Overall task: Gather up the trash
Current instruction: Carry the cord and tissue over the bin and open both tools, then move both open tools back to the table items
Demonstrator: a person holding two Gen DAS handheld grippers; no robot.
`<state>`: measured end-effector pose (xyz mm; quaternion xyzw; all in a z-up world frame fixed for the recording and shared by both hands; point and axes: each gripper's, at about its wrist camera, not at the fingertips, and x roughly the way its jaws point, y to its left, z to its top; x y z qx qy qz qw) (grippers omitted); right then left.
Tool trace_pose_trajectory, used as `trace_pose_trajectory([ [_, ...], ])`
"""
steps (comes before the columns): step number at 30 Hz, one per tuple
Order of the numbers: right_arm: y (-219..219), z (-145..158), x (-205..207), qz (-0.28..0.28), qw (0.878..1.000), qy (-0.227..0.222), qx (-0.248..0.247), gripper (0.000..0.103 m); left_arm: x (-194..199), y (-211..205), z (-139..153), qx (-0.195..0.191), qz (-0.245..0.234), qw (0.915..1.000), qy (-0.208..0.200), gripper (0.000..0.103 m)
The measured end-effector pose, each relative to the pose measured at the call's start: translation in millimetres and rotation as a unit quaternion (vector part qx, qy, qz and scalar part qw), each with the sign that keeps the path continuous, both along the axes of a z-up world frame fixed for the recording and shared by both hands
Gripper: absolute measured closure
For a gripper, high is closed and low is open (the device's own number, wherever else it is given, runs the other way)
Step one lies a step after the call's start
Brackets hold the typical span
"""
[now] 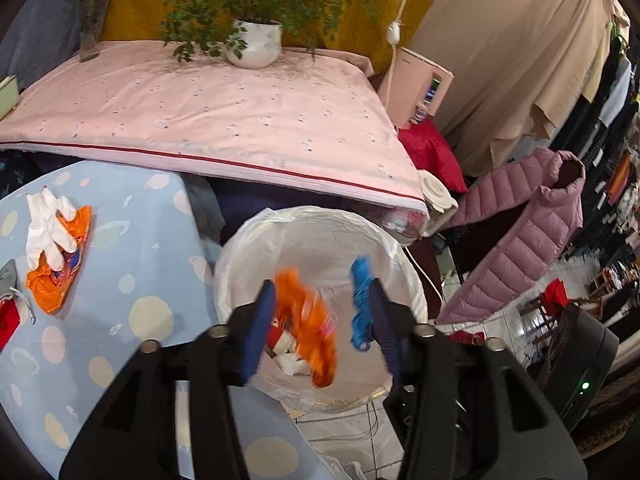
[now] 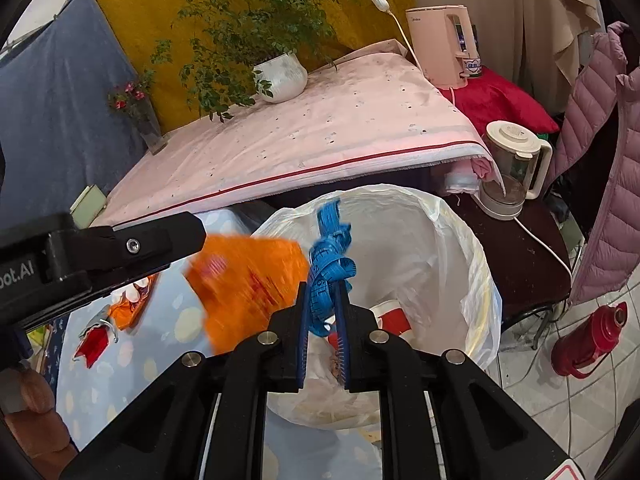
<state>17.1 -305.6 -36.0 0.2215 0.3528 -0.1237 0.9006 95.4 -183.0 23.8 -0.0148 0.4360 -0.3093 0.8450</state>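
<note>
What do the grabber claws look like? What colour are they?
Both the left gripper and the right gripper are chunky matte black plastic with silver round bolts at the joints. Each has two flat dark blue fingers. In the right wrist view, white lettering ending "bot.AI" shows on the left one. No cables or sleeves show.

Left gripper [image 1: 320, 312]: matte black body, blue finger pads [image 1: 260, 328], silver round screws. Right gripper [image 2: 325, 320]: same build, ridged blue pads.

An orange wrapper [image 1: 308, 332], blurred, is seen in the air above the white-lined trash bin [image 1: 240, 248]. A blue measuring tape [image 2: 330, 268], crumpled, is held over the same bin. Another orange wrapper [image 1: 60, 272] lies on the table under white gloves [image 1: 48, 228].
</note>
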Motion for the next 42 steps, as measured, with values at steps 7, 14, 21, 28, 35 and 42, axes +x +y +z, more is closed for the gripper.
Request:
trace_pose_trajectory([
  [7,1,0,2,-0.007,1.000,0.000,0.000,0.072,6,12,-3,0.003,0.016,0.9999,0.003,0.054],
  [14,13,4,5,0.004,1.000,-0.001,-0.005,0.071,5,27,-4,0.003,0.031,0.9995,0.001,0.054],
  [21,30,10,9,0.020,1.000,-0.002,-0.013,0.070,6,46,-5,0.002,0.049,0.9988,0.002,0.051],
  [28,51,14,16,0.038,0.999,-0.002,-0.020,0.066,10,71,-6,-0.004,0.069,0.9976,0.004,0.049],
  [35,76,16,26,0.063,0.998,0.001,-0.028,0.065,16,107,-12,-0.008,0.104,0.9945,0.009,0.041],
  [42,107,14,40,0.094,0.995,0.008,-0.036,0.065,23,153,-25,-0.009,0.146,0.9890,0.022,0.037],
])
